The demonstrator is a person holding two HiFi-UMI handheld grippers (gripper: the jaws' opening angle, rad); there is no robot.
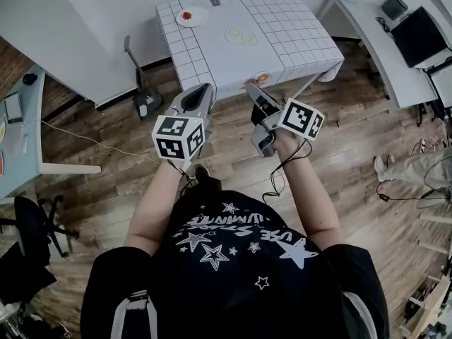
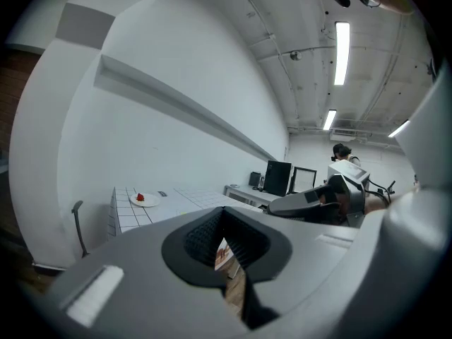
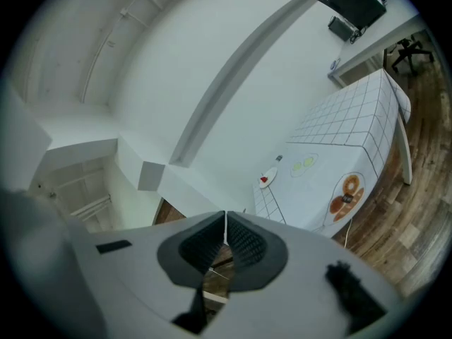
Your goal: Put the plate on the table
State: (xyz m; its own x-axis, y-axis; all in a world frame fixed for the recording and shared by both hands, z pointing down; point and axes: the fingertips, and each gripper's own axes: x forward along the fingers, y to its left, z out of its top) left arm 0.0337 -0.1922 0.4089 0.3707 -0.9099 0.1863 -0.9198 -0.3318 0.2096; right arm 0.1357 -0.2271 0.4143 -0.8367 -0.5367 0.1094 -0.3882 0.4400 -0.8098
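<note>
A small white plate (image 1: 192,15) with a red item on it rests at the far left corner of the white gridded table (image 1: 282,34). The plate (image 2: 144,200) also shows in the left gripper view and, as plate (image 3: 266,179), in the right gripper view. Both grippers hover over the wooden floor just short of the table's near edge. My left gripper (image 1: 201,92) is shut with nothing in it, its pads meeting (image 2: 224,237). My right gripper (image 1: 251,90) is likewise shut and empty (image 3: 225,233).
The tablecloth carries printed food pictures (image 1: 241,35). A grey stand (image 1: 145,99) rises left of the table. A desk with a monitor (image 1: 418,34) is at right, another white desk (image 1: 21,119) and a black chair (image 1: 35,232) at left. Cables lie on the floor.
</note>
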